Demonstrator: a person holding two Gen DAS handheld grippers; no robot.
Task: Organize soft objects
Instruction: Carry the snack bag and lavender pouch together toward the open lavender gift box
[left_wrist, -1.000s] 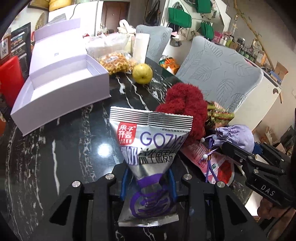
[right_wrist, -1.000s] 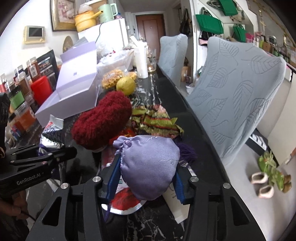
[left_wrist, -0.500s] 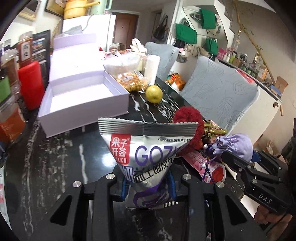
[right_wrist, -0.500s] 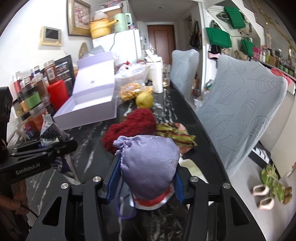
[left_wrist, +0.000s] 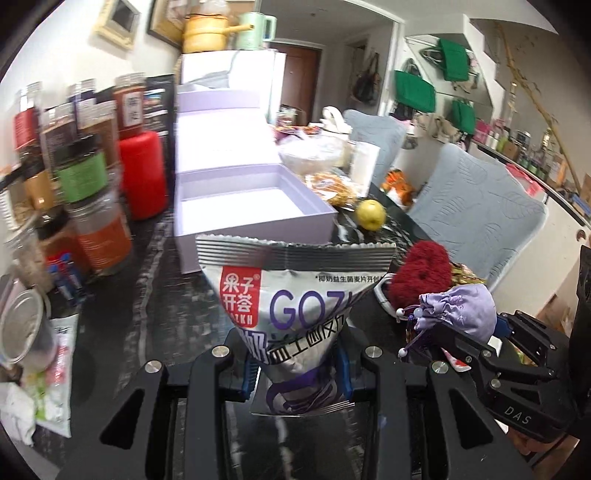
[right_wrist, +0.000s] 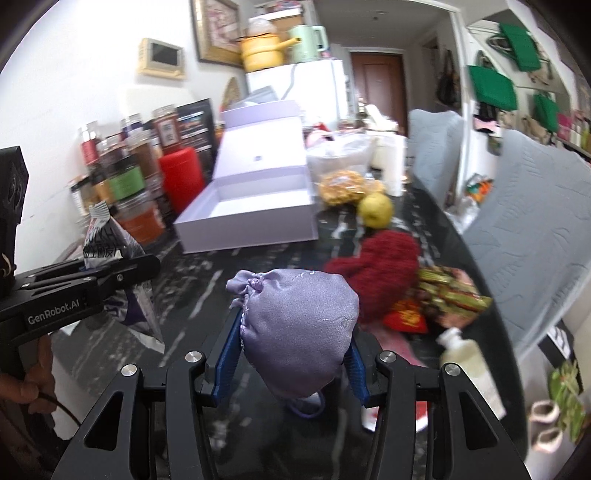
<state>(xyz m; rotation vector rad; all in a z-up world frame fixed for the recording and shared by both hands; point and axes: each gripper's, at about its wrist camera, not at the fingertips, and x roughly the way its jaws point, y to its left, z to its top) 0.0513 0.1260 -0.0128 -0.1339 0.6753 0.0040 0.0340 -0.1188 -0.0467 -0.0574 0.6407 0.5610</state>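
My left gripper (left_wrist: 295, 373) is shut on a silver and purple snack packet (left_wrist: 295, 295) and holds it above the black marble table; it also shows in the right wrist view (right_wrist: 107, 243). My right gripper (right_wrist: 291, 354) is shut on a lilac satin drawstring pouch (right_wrist: 299, 325), also held above the table; the pouch shows in the left wrist view (left_wrist: 461, 310). An open lilac box (left_wrist: 255, 203) (right_wrist: 255, 206) stands ahead, empty. A dark red fuzzy knit item (right_wrist: 380, 273) (left_wrist: 421, 273) and a green-gold striped cloth (right_wrist: 450, 295) lie on the table.
Jars and a red canister (left_wrist: 144, 173) line the left edge. A yellow fruit (right_wrist: 375, 208), a bag of snacks (right_wrist: 340, 186) and a white roll sit beyond the box. A red packet (right_wrist: 406, 317) and a small bottle (right_wrist: 469, 358) lie at right. Grey chairs (right_wrist: 535, 221) stand alongside.
Both grippers have risen and tilted up with their loads; the lilac box and the jars have come more fully into view, nearer the centre.
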